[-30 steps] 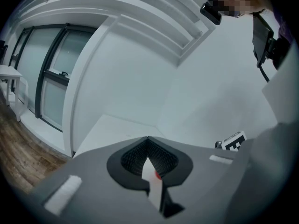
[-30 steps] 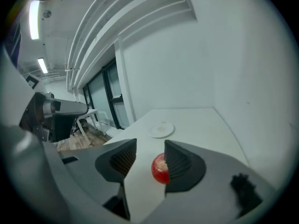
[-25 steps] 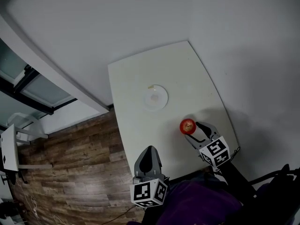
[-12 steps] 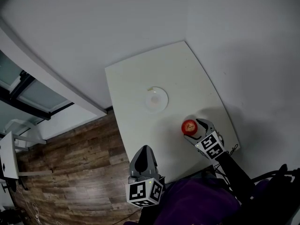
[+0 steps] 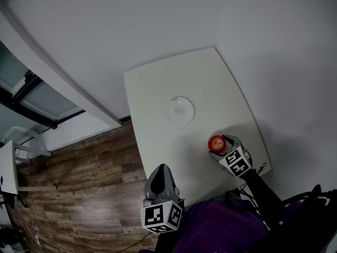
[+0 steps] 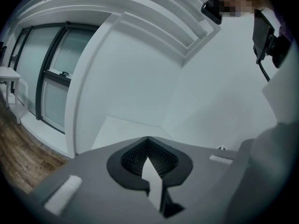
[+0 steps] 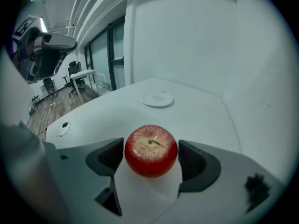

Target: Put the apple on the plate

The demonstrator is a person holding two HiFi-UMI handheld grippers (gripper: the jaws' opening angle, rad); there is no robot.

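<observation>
Apple [image 7: 150, 146] (stem up) sits on the white table [image 7: 205, 115] between the wide-spread jaws of the right gripper [image 7: 152, 160], pads not gripping it; plate [image 7: 157, 99] lies well ahead of those jaws; left gripper [image 6: 148, 160] is closed, holding nothing.

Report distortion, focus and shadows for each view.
Head view: dim, soft shadow on the table near the apple. Left gripper view: fisheye, dark corners, left gripper blurred up close. Right gripper view: fisheye too, apple sharp with slight sheen, plate softer.
</observation>
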